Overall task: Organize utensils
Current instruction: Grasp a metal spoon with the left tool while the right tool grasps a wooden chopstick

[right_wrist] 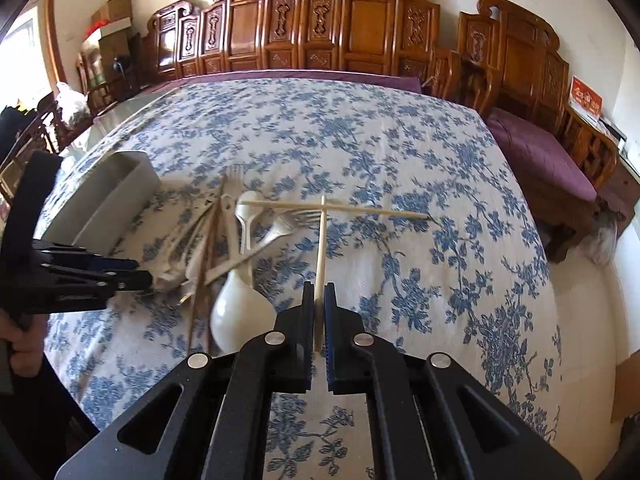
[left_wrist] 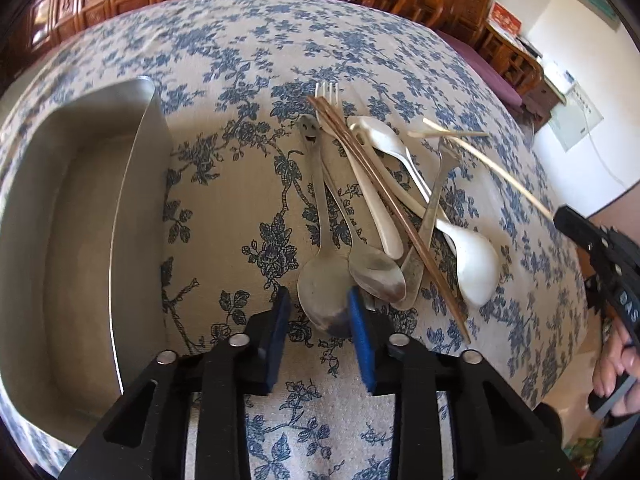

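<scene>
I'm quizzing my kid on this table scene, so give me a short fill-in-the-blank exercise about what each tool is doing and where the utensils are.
1. The right tool is shut on a pale ____.
2. The left tool's pads sit either side of a metal ____, not yet pressing it.
3. The metal tray holds ____ utensils.
4. The tablecloth has a ____ floral print.

Missing words: chopstick; spoon; no; blue
</scene>
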